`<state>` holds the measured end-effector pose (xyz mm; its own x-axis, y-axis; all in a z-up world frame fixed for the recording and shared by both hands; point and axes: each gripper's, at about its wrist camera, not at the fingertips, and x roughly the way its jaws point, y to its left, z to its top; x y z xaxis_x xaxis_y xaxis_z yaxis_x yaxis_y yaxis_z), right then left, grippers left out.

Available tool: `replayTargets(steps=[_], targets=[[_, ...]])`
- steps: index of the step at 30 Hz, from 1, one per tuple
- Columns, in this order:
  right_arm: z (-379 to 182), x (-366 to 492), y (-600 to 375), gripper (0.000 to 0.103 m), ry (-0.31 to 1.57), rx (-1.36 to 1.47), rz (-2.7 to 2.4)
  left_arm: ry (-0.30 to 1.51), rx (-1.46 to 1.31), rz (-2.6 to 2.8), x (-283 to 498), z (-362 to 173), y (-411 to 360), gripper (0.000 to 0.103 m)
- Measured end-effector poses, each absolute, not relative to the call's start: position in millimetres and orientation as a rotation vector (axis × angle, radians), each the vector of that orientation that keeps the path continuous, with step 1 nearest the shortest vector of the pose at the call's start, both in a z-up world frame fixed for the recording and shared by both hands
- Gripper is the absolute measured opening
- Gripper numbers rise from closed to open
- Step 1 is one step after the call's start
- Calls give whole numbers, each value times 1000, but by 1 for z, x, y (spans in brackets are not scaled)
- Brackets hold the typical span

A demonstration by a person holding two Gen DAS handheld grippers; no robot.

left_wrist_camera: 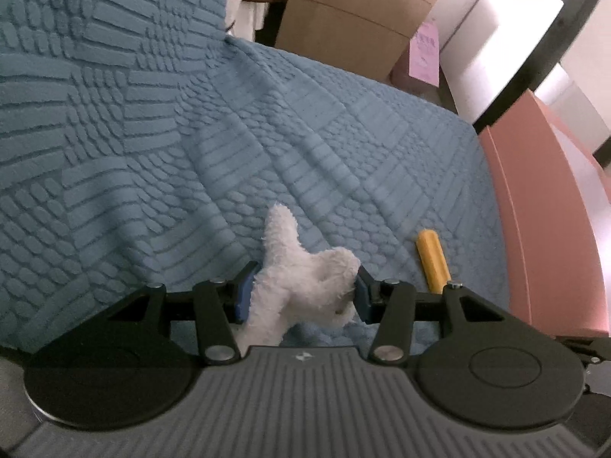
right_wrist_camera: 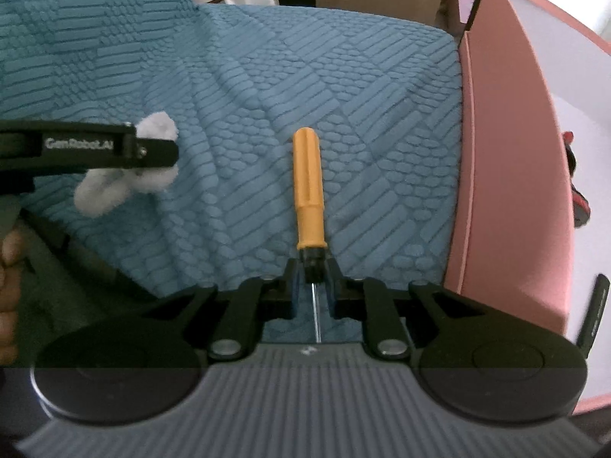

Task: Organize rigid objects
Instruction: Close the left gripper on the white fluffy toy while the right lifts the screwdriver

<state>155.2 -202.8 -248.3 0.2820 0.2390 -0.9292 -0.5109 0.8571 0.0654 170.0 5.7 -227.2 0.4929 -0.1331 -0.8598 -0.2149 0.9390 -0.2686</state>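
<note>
My left gripper [left_wrist_camera: 301, 292] is shut on a white fluffy plush toy [left_wrist_camera: 301, 271] and holds it over the blue textured bedspread [left_wrist_camera: 229, 133]. In the right wrist view the left gripper [right_wrist_camera: 152, 149] and the plush toy [right_wrist_camera: 103, 191] show at the left. My right gripper [right_wrist_camera: 314, 271] is shut on the black collar of a screwdriver with an orange handle [right_wrist_camera: 308, 187], which points away from me; its thin metal shaft runs back between the fingers. The orange handle also shows in the left wrist view [left_wrist_camera: 431, 259].
A pink box [right_wrist_camera: 508, 152] with a white inside stands at the right edge of the bed, with a red and black object [right_wrist_camera: 576, 191] in it. Cardboard boxes [left_wrist_camera: 355, 11] stand beyond the bed. A hand [right_wrist_camera: 9, 267] shows at the left.
</note>
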Motion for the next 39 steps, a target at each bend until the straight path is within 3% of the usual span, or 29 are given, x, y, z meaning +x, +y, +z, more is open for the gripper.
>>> replayTargets(steps=[9,13,20,22,30,39], targets=[[-235,157,-212,22,1073,-211,526,1080,-391,28,166,-241,3,57],[-236,163,-210,33,1056,-193,558,1083,-430,31,163,-245,6,57],[-257,161,-202,33,1083,-192,549,1101,-444,16,159,-246,9,63],[-260,161,-203,22,1091,-190,529,1101,-447,10,158,-244,10,67],[-257,144,-211,22,1098,-232,511,1104,-453,-10,156,-245,6,71],[-258,143,-208,30,1052,-242,512,1079,-305,-22,163,-243,-9,71]])
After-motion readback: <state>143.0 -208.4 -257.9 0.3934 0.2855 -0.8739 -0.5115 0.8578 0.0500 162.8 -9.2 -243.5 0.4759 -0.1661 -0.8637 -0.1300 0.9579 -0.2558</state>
